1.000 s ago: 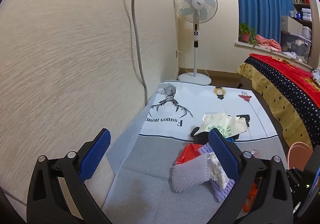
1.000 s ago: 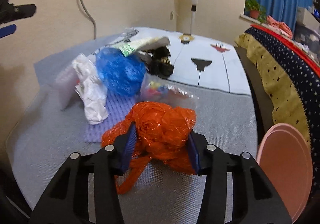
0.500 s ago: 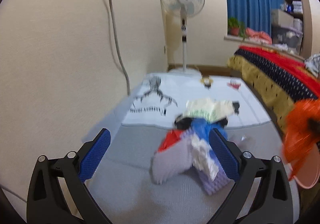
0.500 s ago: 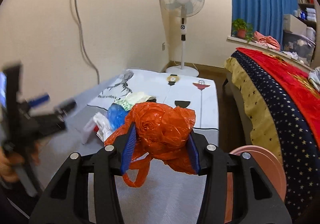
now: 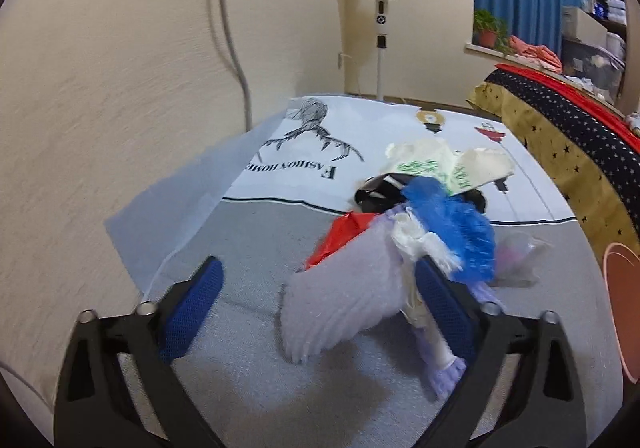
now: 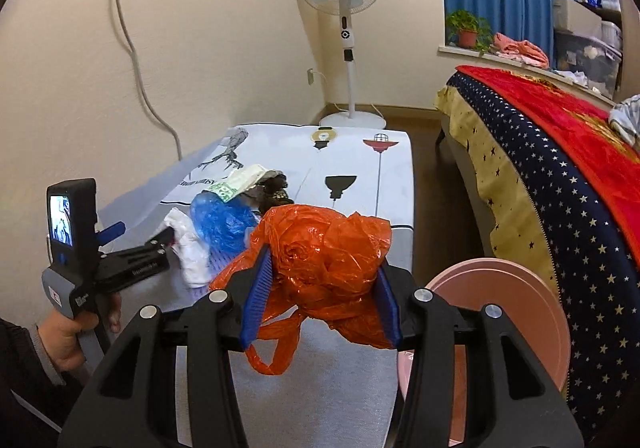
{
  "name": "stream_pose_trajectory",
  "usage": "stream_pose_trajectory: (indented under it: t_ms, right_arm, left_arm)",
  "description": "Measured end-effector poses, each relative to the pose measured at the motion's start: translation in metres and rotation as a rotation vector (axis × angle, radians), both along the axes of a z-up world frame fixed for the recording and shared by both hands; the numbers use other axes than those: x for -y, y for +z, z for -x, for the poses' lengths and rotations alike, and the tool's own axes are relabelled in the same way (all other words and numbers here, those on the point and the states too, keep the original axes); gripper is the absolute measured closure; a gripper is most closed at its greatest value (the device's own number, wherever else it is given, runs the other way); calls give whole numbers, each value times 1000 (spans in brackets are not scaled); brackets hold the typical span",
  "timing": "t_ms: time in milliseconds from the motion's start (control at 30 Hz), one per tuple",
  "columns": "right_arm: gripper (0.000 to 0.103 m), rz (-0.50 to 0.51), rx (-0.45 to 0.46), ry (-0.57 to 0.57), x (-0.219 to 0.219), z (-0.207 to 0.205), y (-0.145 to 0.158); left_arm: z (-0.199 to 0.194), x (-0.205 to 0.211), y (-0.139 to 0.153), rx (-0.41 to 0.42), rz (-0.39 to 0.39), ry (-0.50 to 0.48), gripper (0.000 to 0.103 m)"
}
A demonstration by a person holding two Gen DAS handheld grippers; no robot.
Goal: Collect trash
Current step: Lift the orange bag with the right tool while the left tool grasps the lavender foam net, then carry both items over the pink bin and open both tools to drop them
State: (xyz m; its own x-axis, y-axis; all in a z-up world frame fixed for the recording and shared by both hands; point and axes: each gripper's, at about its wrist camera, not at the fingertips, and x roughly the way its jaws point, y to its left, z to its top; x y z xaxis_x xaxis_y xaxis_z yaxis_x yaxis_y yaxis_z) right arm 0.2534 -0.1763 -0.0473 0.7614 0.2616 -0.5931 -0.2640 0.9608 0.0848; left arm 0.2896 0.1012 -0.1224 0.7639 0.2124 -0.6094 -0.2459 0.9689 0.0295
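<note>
Crumpled orange plastic bag [image 6: 328,268] sits pinched in the right claw [image 6: 320,300]; left claw [image 5: 320,304] is spread wide by the trash pile [image 5: 420,232].

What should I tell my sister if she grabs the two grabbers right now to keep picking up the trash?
Right gripper: shut on the orange plastic bag, lifted above the table, beside the pink bin.
Left gripper: open, empty, aimed at the trash pile.
Done: orange bag picked up, not yet dropped.
Left: drop it in the bin, then collect the pile: blue bag, white foam sheet, crumpled paper.
</note>
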Motion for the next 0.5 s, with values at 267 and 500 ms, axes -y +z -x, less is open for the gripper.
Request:
stream_pose_trajectory:
  t_ms: [267, 500]
  right_arm:
    - [55, 13, -35, -16, 0, -4, -12]
    - [55, 43, -37, -15, -1, 2, -14]
  left_arm:
    - [-1, 2, -11, -52, 17, -41, 56]
    - [-3, -6, -7, -62, 77, -47, 90]
